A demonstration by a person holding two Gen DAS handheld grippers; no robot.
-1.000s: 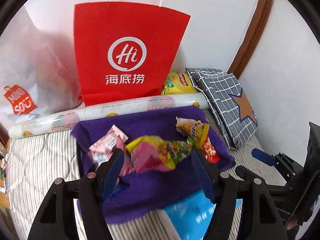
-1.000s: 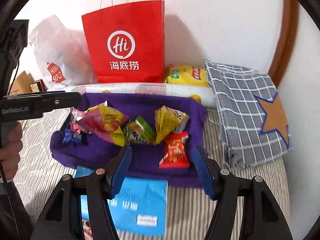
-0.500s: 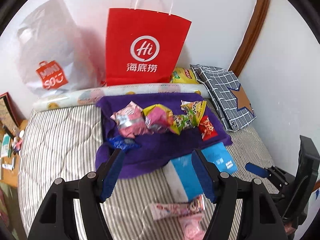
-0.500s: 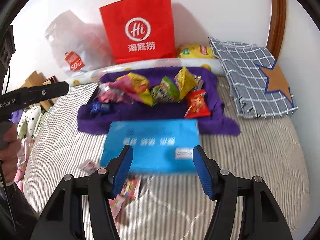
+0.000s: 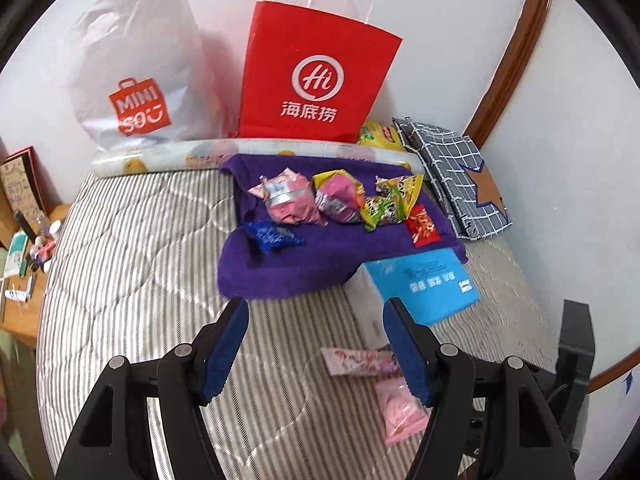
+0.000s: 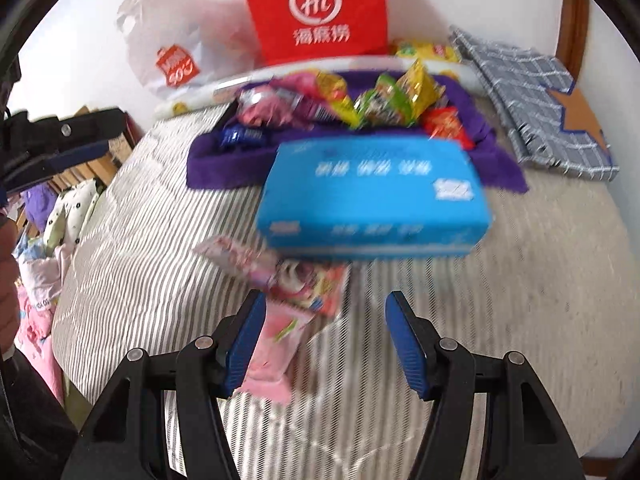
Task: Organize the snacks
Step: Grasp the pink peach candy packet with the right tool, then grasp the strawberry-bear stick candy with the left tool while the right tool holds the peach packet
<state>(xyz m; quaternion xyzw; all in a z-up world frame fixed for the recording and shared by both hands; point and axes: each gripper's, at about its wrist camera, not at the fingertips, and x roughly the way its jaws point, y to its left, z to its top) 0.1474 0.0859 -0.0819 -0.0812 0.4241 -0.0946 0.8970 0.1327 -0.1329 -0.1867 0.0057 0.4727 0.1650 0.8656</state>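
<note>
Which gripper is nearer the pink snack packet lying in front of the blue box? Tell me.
Right. The right gripper hangs open just over the pink snack packet, whose edge lies by one finger. The left gripper is open beside it, and the packet shows past its right finger.

I'm working in a home bedroom: striped quilted mattress [image 5: 132, 264], shopping bags [image 5: 320, 76] propped against the white wall [image 5: 452, 40], folded checked cloth [image 5: 460, 176], clothes heaped beside the bed [image 6: 44, 240].
</note>
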